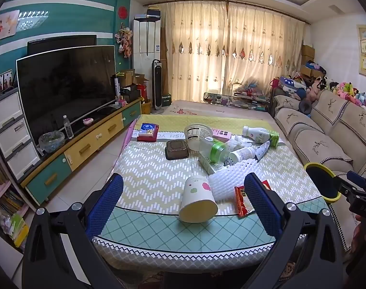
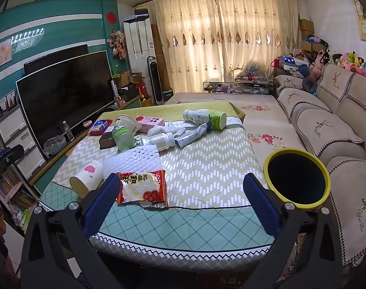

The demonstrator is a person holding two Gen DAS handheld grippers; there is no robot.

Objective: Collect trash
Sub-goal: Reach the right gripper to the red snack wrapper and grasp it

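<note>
1. Both the left gripper point(image 1: 183, 202) and the right gripper point(image 2: 180, 202) hang over the table's point(image 2: 183, 226) near edge, fingers spread wide and holding nothing.
2. Rubbish litters the cloth: a tipped paper cup point(image 1: 198, 201), a red snack wrapper point(image 2: 142, 187), white foam netting point(image 2: 137, 159) and bottles farther back.
3. The yellow-rimmed bin point(image 2: 298, 178) stands just right of the table.
4. I'd take the wrapper first, pinching its edge flat against the cloth.

Ahead of your grippers you have one tipped paper cup point(image 1: 198, 202), one red snack wrapper point(image 2: 142, 187), one white foam net point(image 2: 137, 160), three bottles beyond it, one instant-noodle bowl point(image 1: 197, 133), one dark tray point(image 1: 176, 149), and one yellow-rimmed bin point(image 2: 297, 180) to your right.
</note>
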